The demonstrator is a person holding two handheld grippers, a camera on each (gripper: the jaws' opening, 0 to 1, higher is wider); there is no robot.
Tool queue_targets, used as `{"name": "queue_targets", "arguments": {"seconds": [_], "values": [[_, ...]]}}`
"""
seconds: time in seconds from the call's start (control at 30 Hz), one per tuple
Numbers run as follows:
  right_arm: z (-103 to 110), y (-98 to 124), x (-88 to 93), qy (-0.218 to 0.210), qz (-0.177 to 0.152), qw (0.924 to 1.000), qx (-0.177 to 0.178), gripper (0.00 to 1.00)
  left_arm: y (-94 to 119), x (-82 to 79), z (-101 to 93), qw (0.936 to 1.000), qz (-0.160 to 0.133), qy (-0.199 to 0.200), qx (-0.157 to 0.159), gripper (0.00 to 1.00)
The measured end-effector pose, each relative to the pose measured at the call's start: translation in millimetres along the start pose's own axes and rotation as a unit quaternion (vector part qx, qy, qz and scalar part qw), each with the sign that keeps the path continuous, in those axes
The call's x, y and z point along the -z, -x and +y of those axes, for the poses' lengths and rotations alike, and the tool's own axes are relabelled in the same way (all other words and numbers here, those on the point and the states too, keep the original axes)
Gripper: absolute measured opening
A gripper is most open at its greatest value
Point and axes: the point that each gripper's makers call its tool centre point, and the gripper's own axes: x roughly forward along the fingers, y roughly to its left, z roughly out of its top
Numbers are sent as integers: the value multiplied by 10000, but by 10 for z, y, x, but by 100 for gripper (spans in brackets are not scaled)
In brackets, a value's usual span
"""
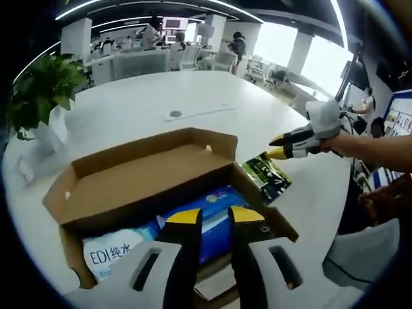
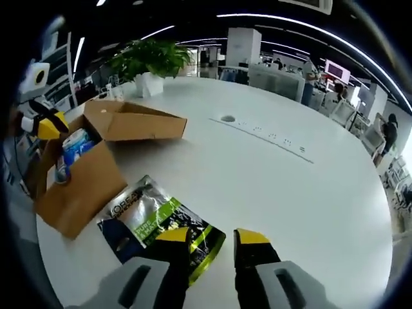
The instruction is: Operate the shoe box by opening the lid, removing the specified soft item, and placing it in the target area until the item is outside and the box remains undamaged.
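Table (image 1: pixel 193 96): large, white, rounded; carries everything listed here. A small round grommet (image 1: pixel 176 114) is set in its top beyond the box.
Potted plant (image 1: pixel 40 90): green leaves in a white pot, on the table past the box's far corner.
Shoe box (image 1: pixel 138 177): brown cardboard, lid swung back and open, flaps standing out. In the right gripper view the box (image 2: pixel 96 154) lies to the left, well apart from the grommet.
Soft packs (image 1: pixel 193 222): blue-and-white wrapped packs inside the box; one white end reads "EDI".
Sachet (image 2: pixel 161 225): black and lime-green flat pouch, outside the box, flat on the table just beside the box's near side.
Left gripper (image 1: pixel 214 215): over the box's open edge above the blue pack; yellow-tipped jaws narrowly parted, nothing between them.
Right gripper (image 2: pixel 212 237): above the sachet's edge; jaws apart, gripping nothing. In the left gripper view it (image 1: pixel 278 145) hangs above the sachet (image 1: pixel 269 175).
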Motion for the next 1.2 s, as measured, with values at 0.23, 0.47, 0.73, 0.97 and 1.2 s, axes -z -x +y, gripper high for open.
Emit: {"name": "queue_targets", "arguments": {"seconds": [0.23, 0.47, 0.73, 0.97, 1.2], "values": [[22, 140, -30, 69, -27, 9999, -71, 31, 110, 20, 136, 9999, -18, -119, -61, 20], [92, 243, -94, 197, -48, 9996, -177, 42, 199, 86, 251, 9999, 17, -148, -28, 26], [251, 379, -195, 512, -14, 9979, -403, 53, 309, 169, 391, 9996, 83, -259, -8, 34], [422, 452, -297, 656, -38, 9956, -661, 62, 391, 264, 521, 9974, 231, -676, -38, 39], [651, 512, -457, 920, -161, 9916, -892, 69, 476, 268, 681, 9928, 336, -1147, -108, 50]]}}
